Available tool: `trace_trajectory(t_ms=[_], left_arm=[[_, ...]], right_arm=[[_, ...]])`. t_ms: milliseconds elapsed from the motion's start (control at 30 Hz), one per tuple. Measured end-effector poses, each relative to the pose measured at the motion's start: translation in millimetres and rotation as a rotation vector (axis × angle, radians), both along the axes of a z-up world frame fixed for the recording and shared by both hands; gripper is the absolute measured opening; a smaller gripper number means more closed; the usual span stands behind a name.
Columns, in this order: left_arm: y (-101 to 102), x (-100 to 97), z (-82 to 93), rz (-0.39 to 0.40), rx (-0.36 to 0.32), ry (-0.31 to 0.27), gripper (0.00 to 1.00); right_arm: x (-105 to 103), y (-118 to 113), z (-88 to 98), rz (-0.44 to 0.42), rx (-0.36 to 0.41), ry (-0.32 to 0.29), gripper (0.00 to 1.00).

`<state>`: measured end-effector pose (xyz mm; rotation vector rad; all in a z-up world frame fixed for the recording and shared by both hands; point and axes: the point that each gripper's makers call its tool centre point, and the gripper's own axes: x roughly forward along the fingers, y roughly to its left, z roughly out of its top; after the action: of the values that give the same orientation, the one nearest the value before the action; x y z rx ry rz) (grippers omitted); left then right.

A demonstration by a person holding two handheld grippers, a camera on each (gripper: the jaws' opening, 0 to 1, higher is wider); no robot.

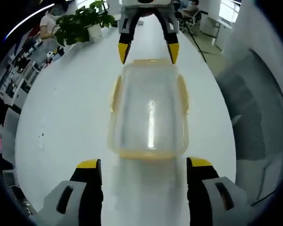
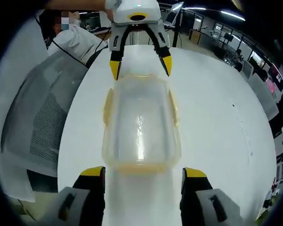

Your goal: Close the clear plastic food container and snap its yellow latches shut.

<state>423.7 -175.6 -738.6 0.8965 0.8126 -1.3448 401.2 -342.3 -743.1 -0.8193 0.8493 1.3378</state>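
A clear plastic food container (image 1: 149, 109) with its lid on lies on the white table (image 1: 66, 117), yellow latches (image 1: 115, 93) along its sides and ends. My left gripper (image 1: 141, 165) is open, its yellow-tipped jaws just short of the near end. Facing it at the far end, the right gripper (image 1: 148, 51) is open too, tips beside the container's far corners. In the right gripper view the same container (image 2: 140, 123) lies between my right gripper (image 2: 144, 173) at the bottom and the left gripper (image 2: 140, 65) at the top, and a side latch (image 2: 107, 107) stands out from the wall.
A potted green plant (image 1: 82, 23) stands at the table's far left. A grey mesh office chair (image 2: 40, 117) is beside the table, and a person in white (image 2: 78, 40) is behind it. Desks and chairs fill the office around (image 2: 236, 52).
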Motion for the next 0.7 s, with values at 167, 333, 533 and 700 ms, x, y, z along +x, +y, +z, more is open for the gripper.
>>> trace_trajectory(t_ms=[167, 333, 533, 700], left_arm=[[5, -1.2, -1.2, 0.017, 0.005, -0.003, 0.67], [0, -3.3, 5.9, 0.057, -0.034, -0.005, 0.63], [-1, -5.2, 7.2, 0.124, -0.033, 0.006, 0.59], [-5, -4.8, 10.4, 0.210, -0.079, 0.038, 0.58]], right_arm=[[1, -3, -0.4, -0.021, -0.009, -0.002, 0.60], [1, -4, 3.6, -0.092, 0.005, 0.004, 0.55], [0, -3, 4.6, -0.172, 0.019, 0.016, 0.54], [-3, 0, 6.4, -0.226, 0.035, 0.040, 0.51]])
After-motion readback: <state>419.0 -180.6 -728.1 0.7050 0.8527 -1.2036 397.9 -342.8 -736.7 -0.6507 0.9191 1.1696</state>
